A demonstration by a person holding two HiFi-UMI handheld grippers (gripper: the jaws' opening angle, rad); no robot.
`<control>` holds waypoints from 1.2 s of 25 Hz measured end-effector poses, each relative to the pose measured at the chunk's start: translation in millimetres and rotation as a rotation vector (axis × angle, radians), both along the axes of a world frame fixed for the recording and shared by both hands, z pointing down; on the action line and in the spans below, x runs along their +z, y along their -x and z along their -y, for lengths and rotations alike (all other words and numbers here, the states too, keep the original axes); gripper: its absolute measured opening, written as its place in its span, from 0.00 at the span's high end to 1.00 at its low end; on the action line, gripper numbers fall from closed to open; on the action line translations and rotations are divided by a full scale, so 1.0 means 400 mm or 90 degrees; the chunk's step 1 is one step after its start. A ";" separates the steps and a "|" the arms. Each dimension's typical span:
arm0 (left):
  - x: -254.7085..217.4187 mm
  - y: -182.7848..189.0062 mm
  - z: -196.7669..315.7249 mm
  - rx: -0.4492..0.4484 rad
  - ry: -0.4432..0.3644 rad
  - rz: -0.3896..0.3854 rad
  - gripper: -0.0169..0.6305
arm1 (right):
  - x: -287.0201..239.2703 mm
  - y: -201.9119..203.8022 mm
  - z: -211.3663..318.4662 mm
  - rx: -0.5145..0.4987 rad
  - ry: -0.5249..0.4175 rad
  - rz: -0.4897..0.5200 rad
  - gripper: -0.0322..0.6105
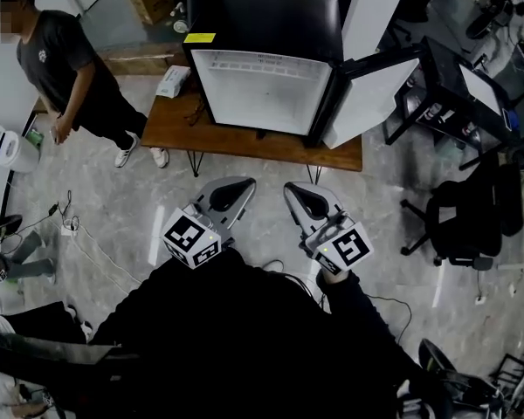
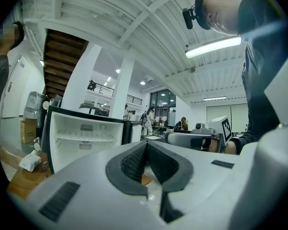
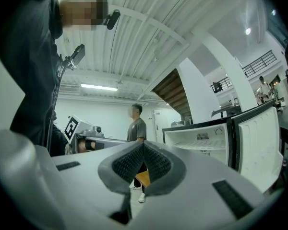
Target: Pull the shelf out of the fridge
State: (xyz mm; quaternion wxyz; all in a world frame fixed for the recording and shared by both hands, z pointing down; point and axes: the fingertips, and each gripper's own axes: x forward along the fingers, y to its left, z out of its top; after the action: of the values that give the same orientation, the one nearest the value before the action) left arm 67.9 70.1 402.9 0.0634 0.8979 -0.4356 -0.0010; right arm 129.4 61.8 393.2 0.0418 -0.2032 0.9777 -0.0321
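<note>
A small black fridge [image 1: 264, 68] stands on a low wooden table [image 1: 244, 138], its door [image 1: 367, 99] swung open to the right. Its white inside holds a thin shelf [image 2: 85, 138], also seen as the shelf [image 3: 201, 147] from the right gripper view. My left gripper [image 1: 236, 186] and right gripper [image 1: 295, 190] hang side by side above the floor, well short of the table. Both are shut with nothing between the pads. The fridge [image 2: 81, 140] lies ahead and left of the left gripper.
A person in a dark shirt [image 1: 65, 68] stands at the table's left end. A white box [image 1: 172, 80] lies on the table beside the fridge. A black office chair [image 1: 467, 216] and a black desk [image 1: 463, 94] stand to the right. Cables [image 1: 70, 225] trail on the floor.
</note>
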 end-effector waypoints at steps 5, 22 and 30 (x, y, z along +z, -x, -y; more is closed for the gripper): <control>0.012 0.014 0.049 -0.007 0.005 -0.002 0.96 | 0.009 0.009 0.054 0.015 0.005 0.009 0.94; 0.087 0.281 0.444 0.001 0.024 -0.054 0.96 | 0.099 0.257 0.431 0.096 0.083 -0.024 0.94; 0.165 0.400 0.618 -0.018 0.089 -0.105 0.96 | 0.165 0.326 0.608 0.190 0.157 -0.012 0.94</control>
State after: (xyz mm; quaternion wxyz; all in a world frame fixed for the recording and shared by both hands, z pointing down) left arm -92.3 -177.1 469.0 0.1615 0.8820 -0.4405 -0.0451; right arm -1.0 -181.5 459.3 0.0118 -0.3495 0.9259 -0.1431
